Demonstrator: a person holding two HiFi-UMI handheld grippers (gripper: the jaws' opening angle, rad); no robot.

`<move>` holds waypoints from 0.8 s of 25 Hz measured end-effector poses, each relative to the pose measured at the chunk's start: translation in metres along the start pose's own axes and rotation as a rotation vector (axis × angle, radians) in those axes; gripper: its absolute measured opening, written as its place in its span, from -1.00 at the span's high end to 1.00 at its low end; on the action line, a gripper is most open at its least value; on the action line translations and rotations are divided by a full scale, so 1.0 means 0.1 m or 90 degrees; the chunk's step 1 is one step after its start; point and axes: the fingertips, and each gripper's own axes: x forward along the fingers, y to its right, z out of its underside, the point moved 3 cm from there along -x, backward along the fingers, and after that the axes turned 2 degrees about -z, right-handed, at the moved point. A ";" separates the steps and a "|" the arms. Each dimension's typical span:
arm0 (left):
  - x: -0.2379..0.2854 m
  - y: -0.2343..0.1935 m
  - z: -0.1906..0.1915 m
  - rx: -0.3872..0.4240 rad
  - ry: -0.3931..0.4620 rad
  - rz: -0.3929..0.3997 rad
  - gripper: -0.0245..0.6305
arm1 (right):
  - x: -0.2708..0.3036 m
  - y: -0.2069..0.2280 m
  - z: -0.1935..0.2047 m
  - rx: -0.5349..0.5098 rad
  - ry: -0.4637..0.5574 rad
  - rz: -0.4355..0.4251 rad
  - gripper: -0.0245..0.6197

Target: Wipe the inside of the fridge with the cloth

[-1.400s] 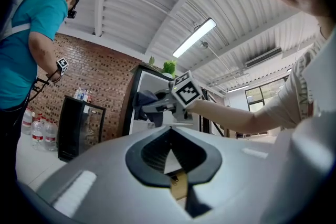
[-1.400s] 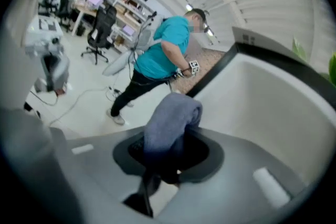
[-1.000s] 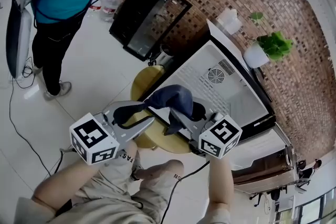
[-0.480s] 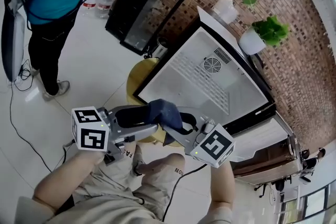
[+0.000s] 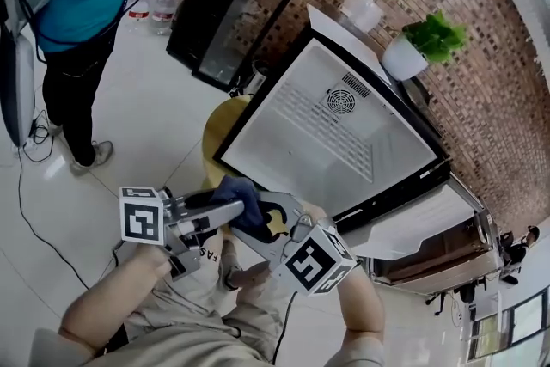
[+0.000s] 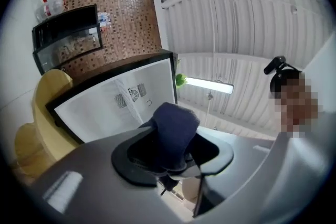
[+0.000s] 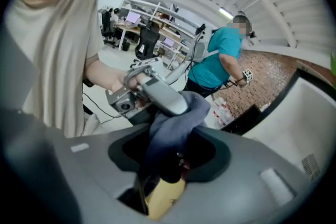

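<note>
Cloth (image 5: 238, 195) — limp, light, non-slip fabric, lower centre of the head view below the open fridge (image 5: 344, 142) — sits wadded in my left gripper (image 6: 169, 162), jaws just closed onto it, while my right gripper (image 7: 167, 168), jaws just opening, slackens around it; I would grip a thick fold.

Bright even indoor light; ceiling strip lamp (image 6: 209, 84) glaring; heavy fisheye warp, dark vignette corners.
</note>
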 end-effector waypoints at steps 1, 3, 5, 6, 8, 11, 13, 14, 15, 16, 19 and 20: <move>-0.03 0.00 -0.04 0.000 0.012 0.005 0.45 | -0.04 0.02 -0.01 0.006 0.019 -0.001 0.32; -0.09 0.01 -0.12 0.010 0.031 0.017 0.61 | -0.14 0.12 -0.04 0.022 0.081 0.009 0.16; -0.12 0.07 -0.19 0.029 0.031 0.036 0.62 | -0.29 0.22 -0.10 0.089 0.176 0.006 -0.01; -0.12 0.12 -0.21 0.040 0.026 0.049 0.62 | -0.35 0.25 -0.11 0.137 0.218 -0.013 -0.09; -0.12 0.23 -0.23 0.062 0.010 0.086 0.62 | -0.40 0.27 -0.12 0.211 0.287 -0.083 -0.34; -0.10 0.39 -0.18 0.083 -0.016 0.144 0.61 | -0.36 0.27 -0.16 0.264 0.389 -0.191 -0.37; -0.09 0.44 -0.12 0.087 -0.026 0.165 0.61 | -0.34 0.22 -0.16 0.284 0.431 -0.251 -0.36; -0.08 0.44 -0.10 0.087 -0.031 0.169 0.61 | -0.34 0.18 -0.16 0.285 0.442 -0.272 -0.19; -0.07 0.45 -0.08 0.087 -0.035 0.172 0.61 | -0.34 0.14 -0.16 0.279 0.446 -0.276 -0.03; -0.06 0.45 -0.08 0.090 -0.037 0.171 0.61 | -0.34 0.13 -0.17 0.268 0.445 -0.259 0.05; -0.05 0.44 -0.13 0.133 -0.027 0.137 0.60 | -0.34 0.18 -0.10 0.248 0.423 -0.164 0.36; -0.05 0.43 -0.13 0.162 -0.023 0.121 0.60 | -0.33 0.20 -0.06 0.257 0.422 -0.145 0.44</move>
